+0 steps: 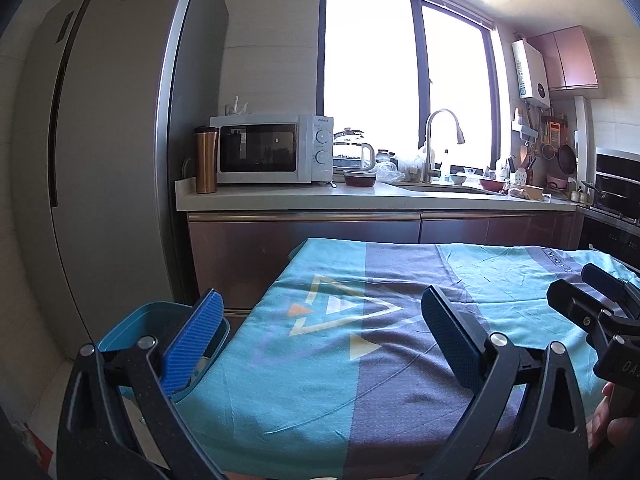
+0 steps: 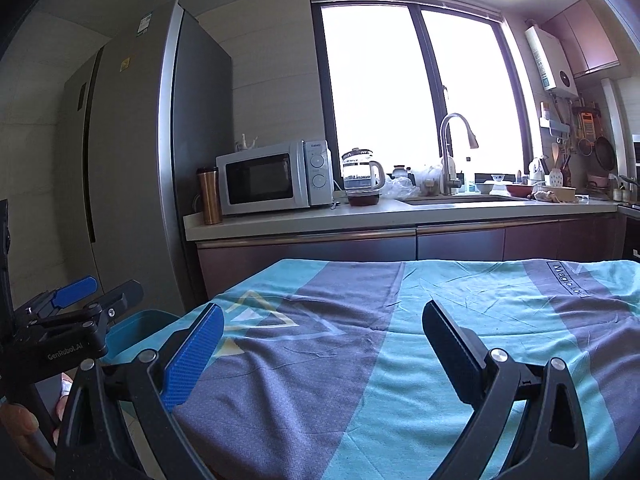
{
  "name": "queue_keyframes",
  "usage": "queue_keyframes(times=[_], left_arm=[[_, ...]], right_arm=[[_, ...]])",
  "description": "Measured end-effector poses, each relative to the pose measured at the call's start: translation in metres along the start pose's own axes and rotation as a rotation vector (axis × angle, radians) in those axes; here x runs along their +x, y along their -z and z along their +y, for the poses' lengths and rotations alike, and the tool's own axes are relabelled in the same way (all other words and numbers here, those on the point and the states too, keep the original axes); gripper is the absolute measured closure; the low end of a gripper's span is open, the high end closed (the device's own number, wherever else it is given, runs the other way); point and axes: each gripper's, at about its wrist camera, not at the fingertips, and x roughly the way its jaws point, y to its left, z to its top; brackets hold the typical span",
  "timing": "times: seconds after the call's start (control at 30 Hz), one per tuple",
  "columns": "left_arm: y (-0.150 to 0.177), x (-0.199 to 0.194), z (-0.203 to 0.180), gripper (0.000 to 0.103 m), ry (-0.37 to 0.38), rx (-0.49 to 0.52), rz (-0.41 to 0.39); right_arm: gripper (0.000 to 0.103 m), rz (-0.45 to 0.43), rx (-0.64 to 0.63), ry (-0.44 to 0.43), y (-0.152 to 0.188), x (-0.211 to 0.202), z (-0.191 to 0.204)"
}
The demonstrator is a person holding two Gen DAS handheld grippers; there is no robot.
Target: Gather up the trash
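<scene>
The blue bin (image 1: pixel 132 328) stands low at the left edge of the table (image 1: pixel 360 360), which a teal and grey cloth (image 2: pixel 400 360) covers. Your left tool (image 1: pixel 322 330) and right tool (image 2: pixel 322 334) are both wide apart and hold nothing above it.

The surface (image 1: pixel 280 280) is covered by a wrinkled cloth (image 1: pixel 360 360) of teal and grey bands printed with triangles; nothing else lies on it.
</scene>
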Motion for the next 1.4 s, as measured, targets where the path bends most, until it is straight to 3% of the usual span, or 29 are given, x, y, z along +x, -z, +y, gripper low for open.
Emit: queue_keyframes(times=[1.4], left_arm=[[0.002, 0.003, 0.001, 0.005, -0.042, 0.006, -0.011]], right_arm=[[0.007, 0.015, 0.038, 0.001, 0.001, 0.002, -0.012]])
